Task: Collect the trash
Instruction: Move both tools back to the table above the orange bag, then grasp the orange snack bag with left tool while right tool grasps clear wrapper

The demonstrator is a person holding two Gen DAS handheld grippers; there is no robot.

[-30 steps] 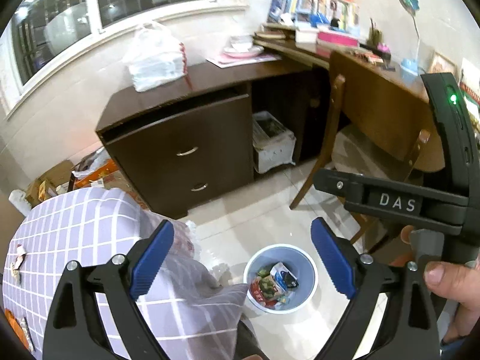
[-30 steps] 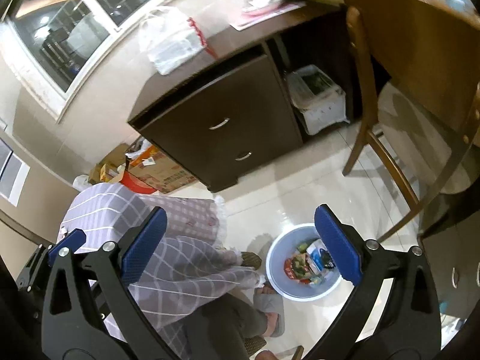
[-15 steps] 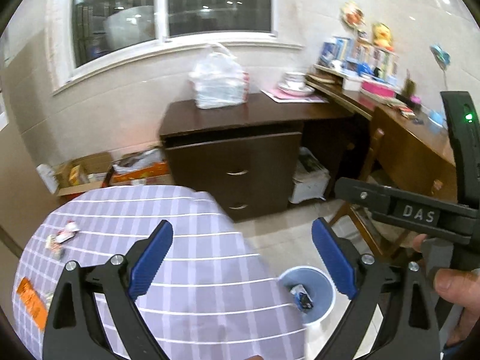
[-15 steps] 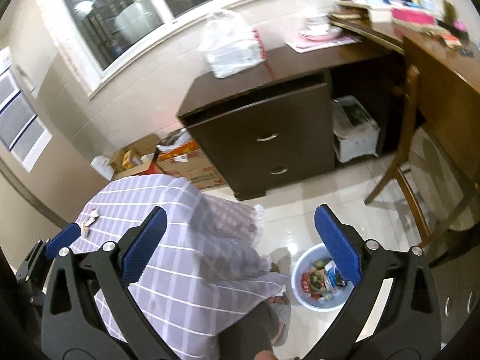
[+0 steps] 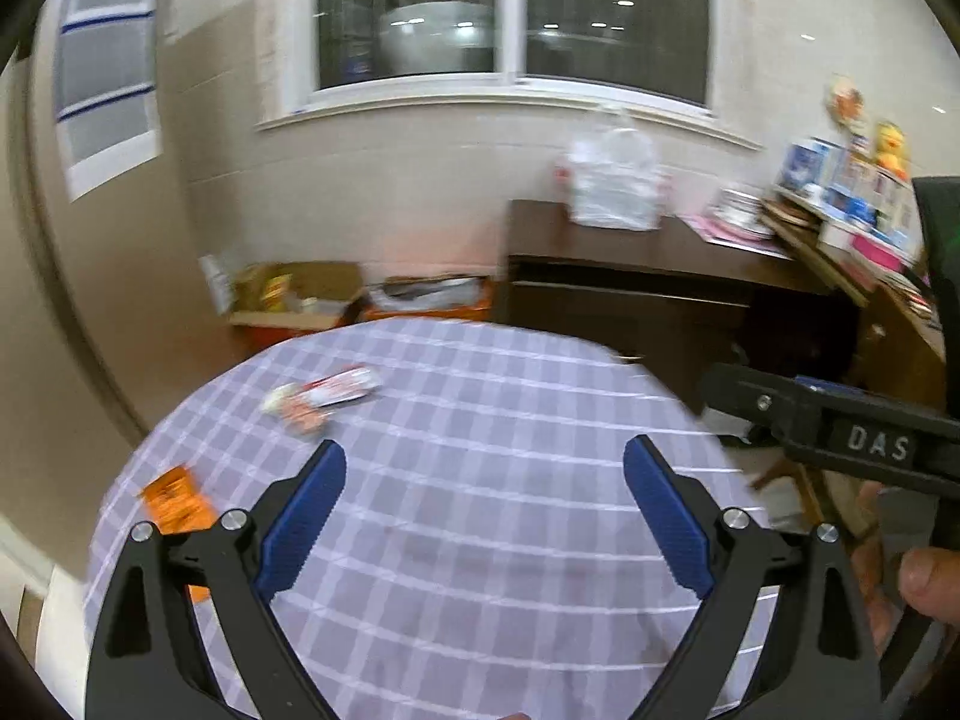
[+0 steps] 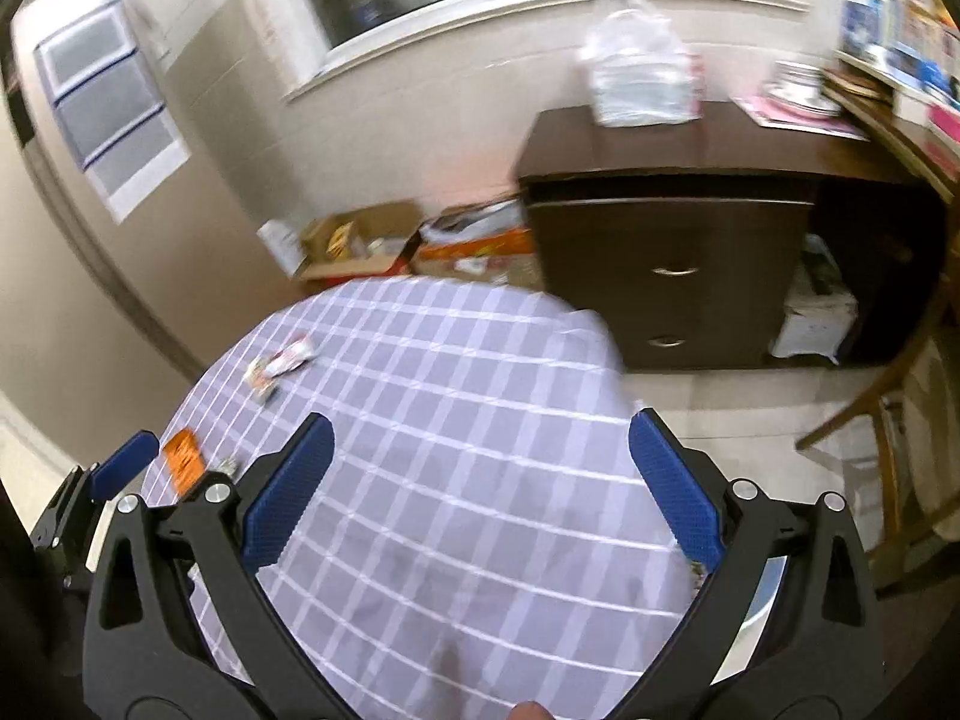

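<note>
The left gripper (image 5: pixel 480 516) hangs above the near part of the surface (image 5: pixel 480 600), jaws spread wide and holding nothing. The right gripper (image 6: pixel 480 474) is likewise wide and empty over the same checked cloth. The trash lies well ahead of both: a red-and-white wrapper (image 5: pixel 327 396) with a crumpled scrap beside it toward the far left edge, and an orange wrapper (image 5: pixel 177 498) at the left edge, just beside the left gripper's finger. These look like thin, light, crinkly packets, likely slippery and lying flat, so a pinch across a raised or folded edge should hold better than pressing down on the flat face.
</note>
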